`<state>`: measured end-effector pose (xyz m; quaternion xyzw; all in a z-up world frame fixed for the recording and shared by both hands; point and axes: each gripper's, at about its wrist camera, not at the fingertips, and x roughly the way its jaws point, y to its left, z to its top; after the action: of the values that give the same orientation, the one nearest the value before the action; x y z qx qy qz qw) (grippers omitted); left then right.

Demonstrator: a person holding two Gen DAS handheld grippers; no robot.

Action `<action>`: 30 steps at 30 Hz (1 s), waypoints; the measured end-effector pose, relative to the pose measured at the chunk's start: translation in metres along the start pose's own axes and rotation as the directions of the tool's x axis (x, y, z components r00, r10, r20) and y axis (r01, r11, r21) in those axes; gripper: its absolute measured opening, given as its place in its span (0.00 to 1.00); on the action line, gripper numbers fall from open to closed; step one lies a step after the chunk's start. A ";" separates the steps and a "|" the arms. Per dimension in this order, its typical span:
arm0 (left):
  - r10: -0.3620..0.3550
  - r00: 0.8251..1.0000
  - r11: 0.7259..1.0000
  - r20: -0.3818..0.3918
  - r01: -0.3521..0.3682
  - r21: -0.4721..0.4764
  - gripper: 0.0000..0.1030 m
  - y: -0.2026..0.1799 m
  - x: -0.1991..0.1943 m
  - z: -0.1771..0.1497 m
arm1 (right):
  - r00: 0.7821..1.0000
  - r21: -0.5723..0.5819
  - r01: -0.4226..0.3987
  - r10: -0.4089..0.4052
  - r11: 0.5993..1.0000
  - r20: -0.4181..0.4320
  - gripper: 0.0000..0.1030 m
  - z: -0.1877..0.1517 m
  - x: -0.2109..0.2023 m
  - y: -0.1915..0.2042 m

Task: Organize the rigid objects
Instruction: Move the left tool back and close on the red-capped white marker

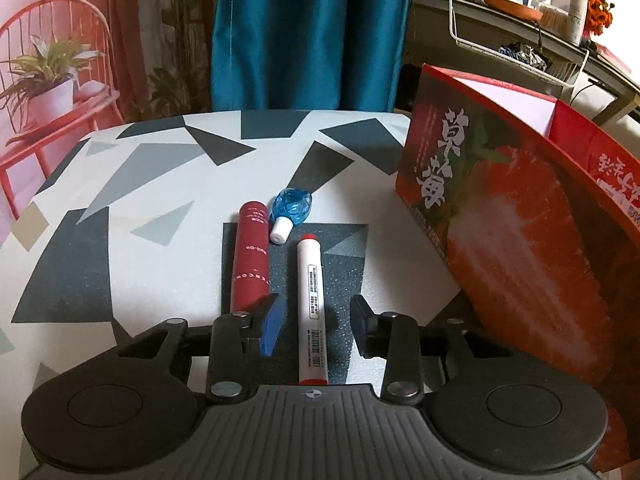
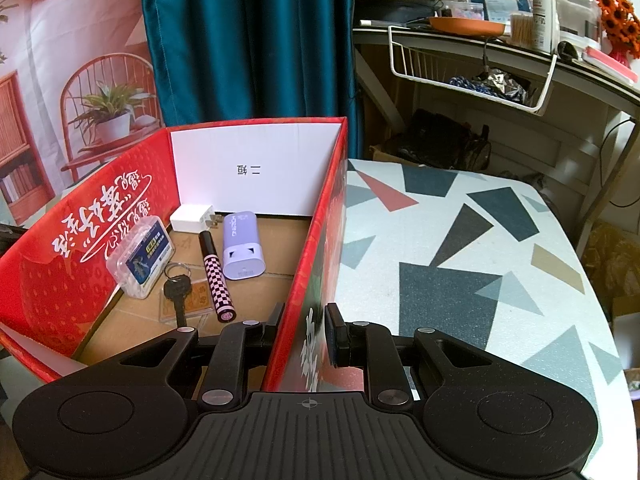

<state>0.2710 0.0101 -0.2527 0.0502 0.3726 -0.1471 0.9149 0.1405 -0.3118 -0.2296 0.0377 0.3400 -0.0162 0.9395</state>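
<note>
A white marker with red ends lies on the patterned table between the fingers of my left gripper, which is open; the pads stand clear of it on both sides. To its left lies a dark red tube, and beyond them a small blue bottle with a white cap. My right gripper is shut on the right wall of the red strawberry box, one finger inside and one outside. Inside the box lie a white charger, a lilac case, a checkered tube, a key and a clear plastic case.
The strawberry box stands to the right of the marker in the left wrist view. A teal curtain hangs behind the table. A cluttered shelf with a white wire basket stands at the back right. The table's right edge drops off.
</note>
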 end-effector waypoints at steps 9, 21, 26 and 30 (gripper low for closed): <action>0.006 1.000 1.000 -0.011 -0.006 0.007 0.33 -0.009 0.010 -0.004 | 1.000 0.000 0.001 -0.001 1.000 -0.001 0.18 0.000 0.000 0.000; -0.060 0.998 0.994 0.004 0.059 0.089 0.16 -0.045 0.002 -0.019 | 1.000 0.004 0.002 -0.002 1.000 -0.003 0.18 -0.001 0.000 -0.001; -0.049 0.999 0.994 0.018 0.047 0.102 0.16 -0.050 0.000 -0.023 | 1.000 0.003 0.004 -0.004 1.000 -0.004 0.18 0.000 0.000 -0.001; -0.049 0.999 0.993 0.021 0.047 0.104 0.16 -0.049 0.001 -0.023 | 1.000 0.010 0.004 -0.004 1.000 -0.003 0.18 0.000 -0.001 -0.001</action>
<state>0.2413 -0.0326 -0.2695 0.0868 0.3549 -0.1887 0.9115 0.1396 -0.3130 -0.2295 0.0417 0.3414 -0.0197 0.9388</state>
